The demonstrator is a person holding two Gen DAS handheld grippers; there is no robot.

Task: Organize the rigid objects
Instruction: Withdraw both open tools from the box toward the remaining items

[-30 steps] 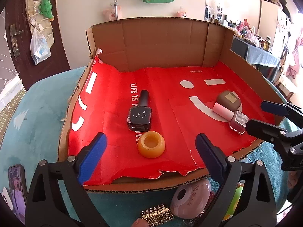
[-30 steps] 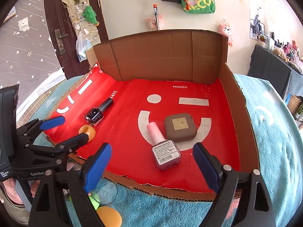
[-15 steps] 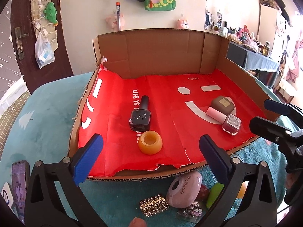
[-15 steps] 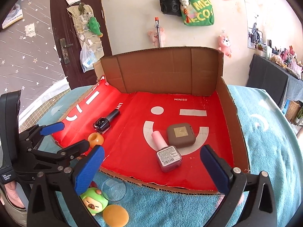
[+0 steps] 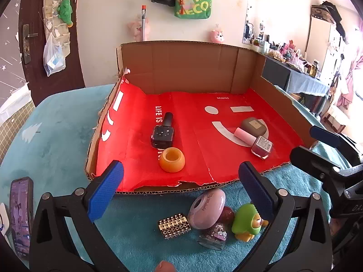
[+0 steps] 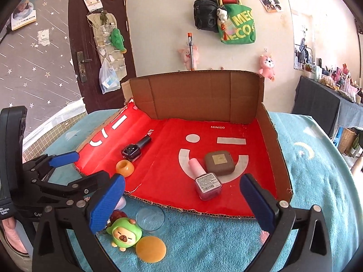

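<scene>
A cardboard tray (image 5: 192, 68) (image 6: 199, 95) with a red liner holds a black nail polish bottle (image 5: 163, 133) (image 6: 133, 150), an orange jar (image 5: 171, 159) (image 6: 124, 168), a pink nail polish bottle (image 5: 255, 141) (image 6: 205, 182) and a brown compact (image 5: 253, 126) (image 6: 219, 162). In front of it on the teal cloth lie a lilac case (image 5: 206, 205), a studded clip (image 5: 174, 225), a glitter bottle (image 5: 214, 236), a green figurine (image 5: 247, 222) (image 6: 124, 234), a clear glass lid (image 6: 150, 218) and an orange lid (image 6: 150, 248). My left gripper (image 5: 179, 190) and right gripper (image 6: 181, 204) are open and empty above these.
A phone (image 5: 20, 215) lies on the cloth at the far left. The tray has tall cardboard walls at the back and right. A dark door (image 6: 99, 34) and a cluttered side table (image 6: 329, 95) stand behind.
Both grippers have drawn back and up from the tray. The loose items in front of the tray have come into view.
</scene>
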